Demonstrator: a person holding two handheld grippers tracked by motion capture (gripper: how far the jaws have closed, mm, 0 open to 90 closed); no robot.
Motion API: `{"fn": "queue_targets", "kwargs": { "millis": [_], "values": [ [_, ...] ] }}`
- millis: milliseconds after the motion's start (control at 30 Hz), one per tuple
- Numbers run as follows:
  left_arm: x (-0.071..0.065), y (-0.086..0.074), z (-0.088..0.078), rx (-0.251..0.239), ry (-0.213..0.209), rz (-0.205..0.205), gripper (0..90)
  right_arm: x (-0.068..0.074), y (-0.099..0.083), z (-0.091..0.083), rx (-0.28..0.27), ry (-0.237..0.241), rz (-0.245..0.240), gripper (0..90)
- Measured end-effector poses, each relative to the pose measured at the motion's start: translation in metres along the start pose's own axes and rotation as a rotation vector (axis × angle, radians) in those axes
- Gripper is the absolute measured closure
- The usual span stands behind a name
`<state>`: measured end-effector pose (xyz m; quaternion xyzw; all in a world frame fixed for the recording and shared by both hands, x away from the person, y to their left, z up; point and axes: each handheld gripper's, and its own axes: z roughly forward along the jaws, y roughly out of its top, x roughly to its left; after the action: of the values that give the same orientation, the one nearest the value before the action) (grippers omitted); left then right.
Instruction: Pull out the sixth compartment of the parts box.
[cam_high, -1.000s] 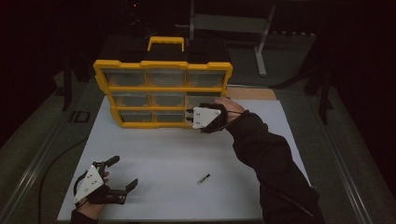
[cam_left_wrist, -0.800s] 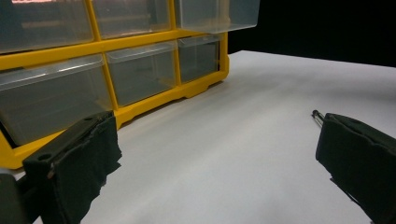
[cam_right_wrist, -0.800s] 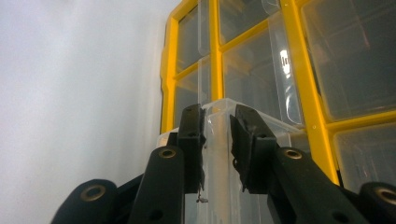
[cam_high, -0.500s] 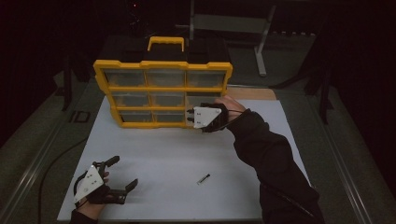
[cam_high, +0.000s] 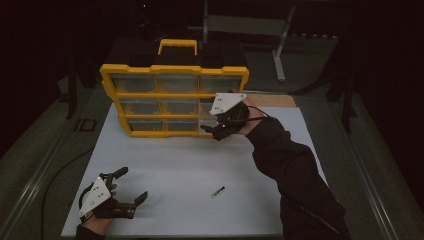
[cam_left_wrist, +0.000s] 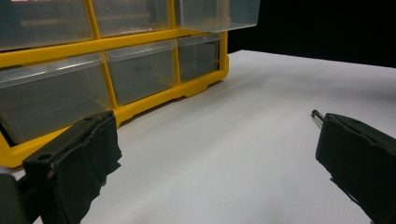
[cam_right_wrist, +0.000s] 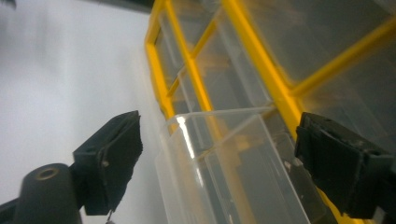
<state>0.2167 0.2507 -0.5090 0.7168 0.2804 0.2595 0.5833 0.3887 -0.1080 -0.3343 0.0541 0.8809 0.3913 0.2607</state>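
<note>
A yellow organizer (cam_high: 175, 95) with clear drawers stands upright at the back of the white table (cam_high: 190, 165). My right gripper (cam_high: 212, 132) is at its right column, where one clear drawer (cam_right_wrist: 224, 177) is pulled partly out. Its jaws have just been opening; they stand apart on either side of that drawer without pressing on it. In the left gripper view the same drawer (cam_left_wrist: 219, 11) juts out of the frame (cam_left_wrist: 140, 44). My left gripper (cam_high: 132, 184) rests open at the table's near left with nothing in it. A small dark screw (cam_high: 217, 191) lies on the table.
A black case with a yellow handle (cam_high: 177, 46) stands behind the organizer. A metal stand (cam_high: 280, 50) rises at the back right. The table's rails (cam_high: 35, 175) run along both sides. The screw's tip (cam_left_wrist: 317, 114) peeks past my left gripper's right jaw.
The right gripper's jaws have spread apart at the drawer, and its grey plate has tipped upward. The left gripper and the screw have stayed where they were.
</note>
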Motion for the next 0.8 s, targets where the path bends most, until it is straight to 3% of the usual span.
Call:
{"fn": "queue_targets", "kwargs": {
  "millis": [133, 267, 333, 567, 800],
  "values": [
    [0.000, 0.000, 0.000, 0.000, -0.001, -0.001, 0.2, -0.008, -0.003, -0.004, -0.034, -0.032, 0.113, 9.6],
    [0.000, 0.000, 0.000, 0.003, -0.001, -0.001, 0.2, -0.017, -0.006, -0.012, -0.073, 0.003, 0.228, 7.9],
    [0.000, 0.000, 0.000, 0.003, 0.000, -0.001, 0.2, -0.019, -0.009, -0.016, -0.090, 0.024, 0.254, 7.9],
    [0.000, 0.000, 0.001, 0.008, 0.001, 0.000, 0.2, -0.020, -0.018, -0.029, -0.125, -0.007, 0.299, 8.0],
    [0.000, -0.001, 0.001, 0.011, 0.002, -0.004, 0.2, -0.019, -0.034, -0.044, -0.147, -0.051, 0.312, 8.0]
  ]
}}
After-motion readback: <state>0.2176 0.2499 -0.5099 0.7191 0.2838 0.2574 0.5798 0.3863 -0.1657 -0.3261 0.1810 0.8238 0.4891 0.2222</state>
